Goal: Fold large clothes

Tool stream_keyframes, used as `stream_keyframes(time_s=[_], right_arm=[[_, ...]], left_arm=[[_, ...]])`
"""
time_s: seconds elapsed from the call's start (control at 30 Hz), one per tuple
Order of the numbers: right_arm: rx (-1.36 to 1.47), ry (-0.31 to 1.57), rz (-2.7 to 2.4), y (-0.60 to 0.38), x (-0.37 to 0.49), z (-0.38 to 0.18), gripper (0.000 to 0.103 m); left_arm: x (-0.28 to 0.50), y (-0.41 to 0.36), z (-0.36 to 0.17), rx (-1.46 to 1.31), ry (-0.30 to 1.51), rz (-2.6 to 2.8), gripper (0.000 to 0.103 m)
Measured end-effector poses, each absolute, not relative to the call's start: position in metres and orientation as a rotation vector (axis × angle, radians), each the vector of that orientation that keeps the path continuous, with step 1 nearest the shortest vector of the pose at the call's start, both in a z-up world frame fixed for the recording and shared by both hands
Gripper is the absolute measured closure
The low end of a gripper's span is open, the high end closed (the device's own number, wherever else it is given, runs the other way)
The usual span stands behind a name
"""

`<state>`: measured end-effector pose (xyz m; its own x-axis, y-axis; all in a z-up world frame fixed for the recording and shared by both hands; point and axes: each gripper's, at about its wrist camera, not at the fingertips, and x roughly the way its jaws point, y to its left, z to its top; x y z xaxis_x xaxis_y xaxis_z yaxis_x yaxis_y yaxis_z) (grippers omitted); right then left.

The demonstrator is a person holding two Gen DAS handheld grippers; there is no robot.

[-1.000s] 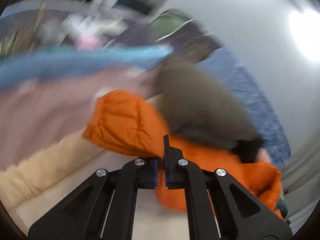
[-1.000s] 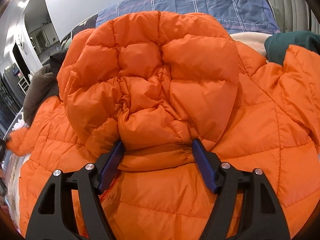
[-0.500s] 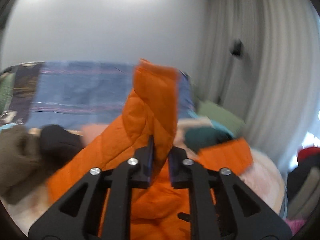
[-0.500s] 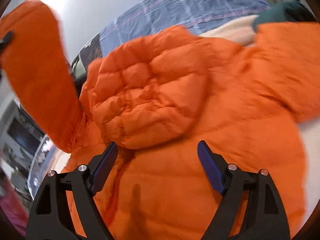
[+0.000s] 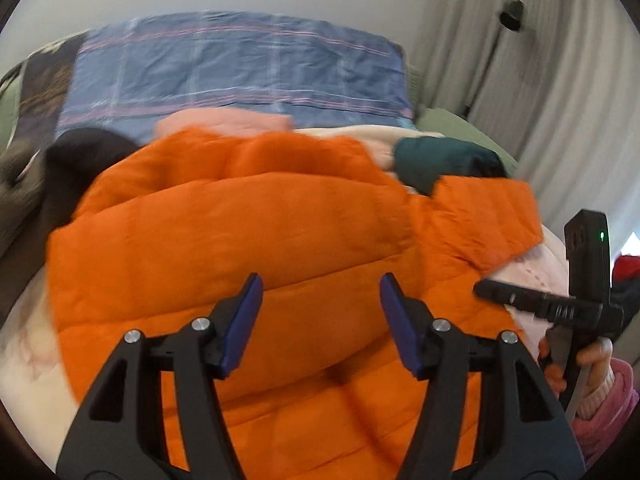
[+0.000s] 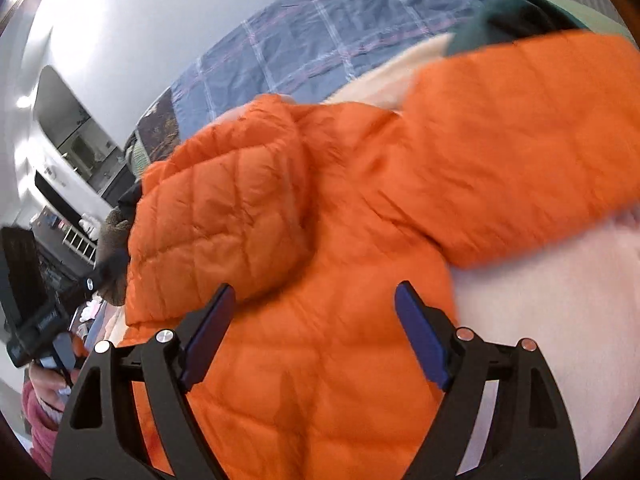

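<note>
An orange quilted puffer jacket [image 5: 248,232] lies spread on the bed, with one sleeve folded across its body. It also fills the right wrist view [image 6: 360,216], where the other sleeve [image 6: 532,152] stretches to the right. My left gripper [image 5: 320,316] is open and empty just above the jacket. My right gripper [image 6: 312,332] is open and empty over the jacket's lower body. The right gripper shows in the left wrist view [image 5: 520,296] at the jacket's right edge. The left gripper body shows at the left edge of the right wrist view.
A blue plaid blanket [image 5: 240,68] covers the bed's far end. A dark teal garment [image 5: 436,160], a pink garment [image 5: 224,124] and dark brown clothes [image 5: 36,184] lie around the jacket. Pale bedding [image 6: 552,304] lies to the right. Curtains [image 5: 540,80] hang at the right.
My left gripper carried the sleeve up and over the jacket, then opened and let it go; the sleeve now lies on the jacket. My right gripper stayed open and shifted right.
</note>
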<state>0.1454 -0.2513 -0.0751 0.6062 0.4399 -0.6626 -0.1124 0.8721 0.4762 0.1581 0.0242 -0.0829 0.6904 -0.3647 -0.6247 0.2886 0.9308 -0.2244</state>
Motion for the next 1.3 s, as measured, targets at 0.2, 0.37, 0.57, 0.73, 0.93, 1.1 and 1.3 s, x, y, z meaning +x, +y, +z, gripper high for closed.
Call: stream_keyframes(time_s=[0.2,0.37,0.57,0.73,0.93,1.1,1.3], right_arm=[[0.36,0.955,0.364,-0.212,0.211,-0.088,0.046],[0.303,0.893,0.316,-0.208,0.199,-0.061,0.096],[0.283,0.899,0.174,-0.251,0.187,-0.061,0.094],[0.308,0.969,0.16,-0.258,0.187,-0.095,0.088],[0.225,0.813,0.045,-0.246,0.17,-0.062,0.069],[0.228,0.866,0.285,-0.208,0.177,-0.073,0.069],[0.251,0.929,0.266,-0.206,0.195,-0.132,0.07]], left_arm=[[0.154,0.075,-0.094,-0.196,0.746,-0.259,0.046],[0.14,0.111,-0.067,-0.199,0.636,-0.159,0.046],[0.131,0.18,-0.046,-0.341,0.546,-0.032,0.047],[0.134,0.187,-0.067,-0.376,0.608,-0.048,0.068],[0.145,0.146,-0.081,-0.282,0.664,-0.177,0.08],[0.178,0.107,-0.117,-0.174,0.757,-0.156,0.079],[0.186,0.088,-0.142,-0.091,0.819,-0.069,0.078]])
